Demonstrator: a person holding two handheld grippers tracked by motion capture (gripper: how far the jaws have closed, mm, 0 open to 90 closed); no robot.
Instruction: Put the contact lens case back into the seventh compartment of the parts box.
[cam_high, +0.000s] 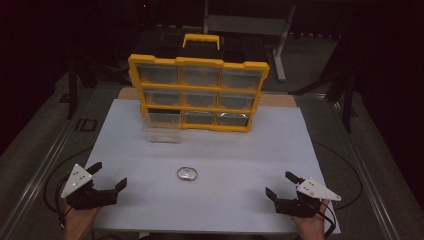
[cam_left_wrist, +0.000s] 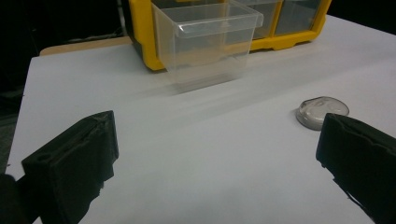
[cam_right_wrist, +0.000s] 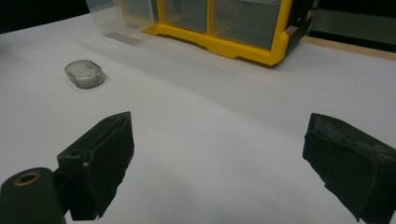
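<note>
A yellow organiser (cam_high: 198, 92) with several clear drawers stands upright at the back of the white sheet (cam_high: 210, 200). Its bottom-left drawer (cam_high: 161, 127) (cam_left_wrist: 205, 44) is pulled out toward me. A small clear round case (cam_high: 187, 173) (cam_left_wrist: 322, 111) (cam_right_wrist: 85, 73) lies flat in the middle of the sheet. My left gripper (cam_high: 108, 176) (cam_left_wrist: 215, 158) rests open at the near left, nothing between its jaws. My right gripper (cam_high: 281, 184) (cam_right_wrist: 219, 158) rests open at the near right, equally empty. Both are well short of the case.
The organiser (cam_left_wrist: 144, 37) (cam_right_wrist: 219, 32) carries a yellow handle (cam_high: 201, 40) on top. Metal rails (cam_high: 45, 165) run along both sides of the table. Dark stands and a grey frame (cam_high: 250, 25) sit behind. Cables (cam_high: 50, 185) trail from the grippers.
</note>
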